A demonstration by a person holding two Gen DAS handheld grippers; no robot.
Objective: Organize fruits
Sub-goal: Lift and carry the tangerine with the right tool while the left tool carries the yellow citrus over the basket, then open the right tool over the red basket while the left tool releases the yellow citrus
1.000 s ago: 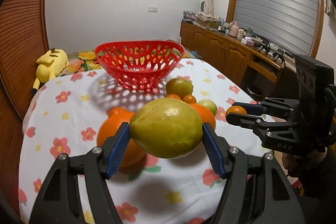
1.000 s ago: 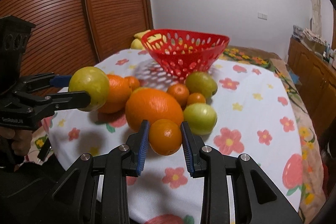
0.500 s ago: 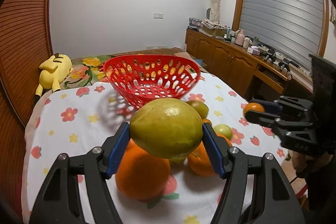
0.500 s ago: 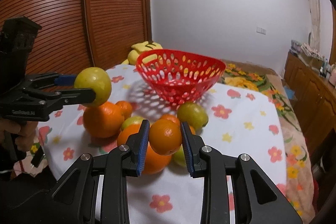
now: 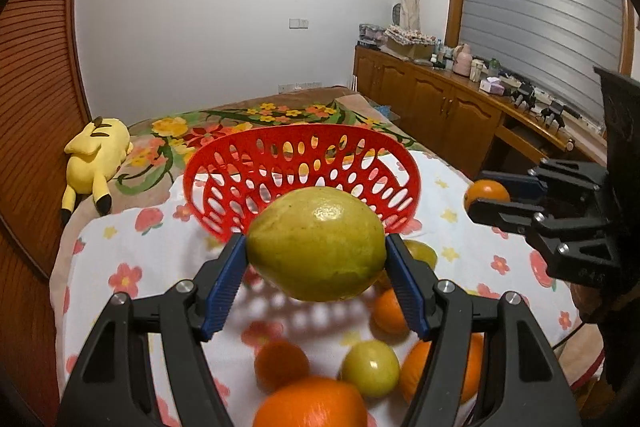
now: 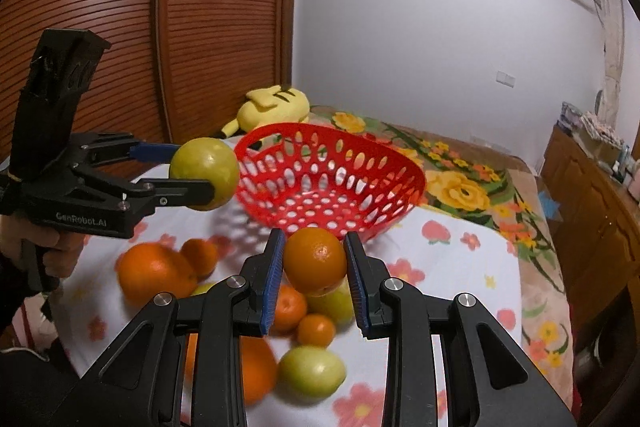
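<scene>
My left gripper (image 5: 316,261) is shut on a large yellow-green fruit (image 5: 316,243) and holds it in the air just before the near rim of the red basket (image 5: 304,163). It also shows in the right wrist view (image 6: 204,175), left of the basket (image 6: 332,179). My right gripper (image 6: 314,267) is shut on a small orange (image 6: 315,259), held above the fruit pile and short of the basket. In the left wrist view that orange (image 5: 486,193) is at the right. The basket looks empty.
Several oranges (image 6: 154,273) and green fruits (image 6: 312,371) lie on the flowered tablecloth (image 6: 452,267) below both grippers. A yellow plush toy (image 5: 96,155) lies on the bed behind the basket. A wooden sideboard (image 5: 440,107) stands at the right.
Both grippers have risen with their fruit and moved forward toward the basket. The pile on the table now lies lower in both views.
</scene>
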